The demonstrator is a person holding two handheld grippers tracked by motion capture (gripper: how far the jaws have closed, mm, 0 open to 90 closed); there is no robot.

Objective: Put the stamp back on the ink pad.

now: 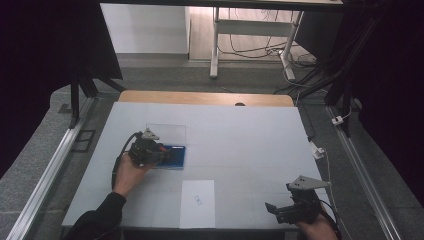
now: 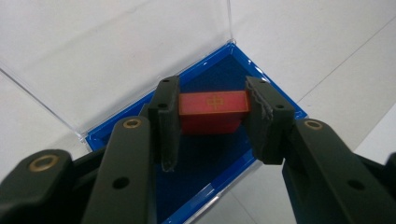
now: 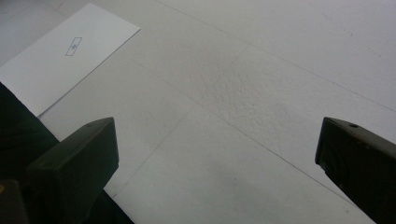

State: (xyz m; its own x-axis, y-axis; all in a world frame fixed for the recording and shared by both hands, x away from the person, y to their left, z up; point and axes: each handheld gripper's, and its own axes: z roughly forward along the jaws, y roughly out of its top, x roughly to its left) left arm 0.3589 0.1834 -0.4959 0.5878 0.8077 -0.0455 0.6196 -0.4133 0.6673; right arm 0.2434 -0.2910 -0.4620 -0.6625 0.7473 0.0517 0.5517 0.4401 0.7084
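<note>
A small red block point(image 2: 214, 111) with a gold mark on its top sits between the pads of my left gripper point(image 2: 212, 122), which is shut on it. The block hangs just above the blue-lined tray point(image 2: 219, 70) of an open case whose clear lid point(image 2: 116, 51) lies flat behind it. From above, my left gripper point(image 1: 161, 151) is over the blue case point(image 1: 179, 161) at the table's left middle. My right gripper point(image 1: 274, 210) rests near the front right edge of the table, jaws wide apart over bare white surface point(image 3: 219, 135) with nothing between them.
A white paper sheet point(image 1: 198, 202) with a small printed rectangle lies at the front centre; it appears again point(image 3: 65, 56) at the upper left of the right gripper view. The white table covering point(image 1: 240, 140) ends at a wooden edge point(image 1: 205, 98) at the back. Metal rails flank the table.
</note>
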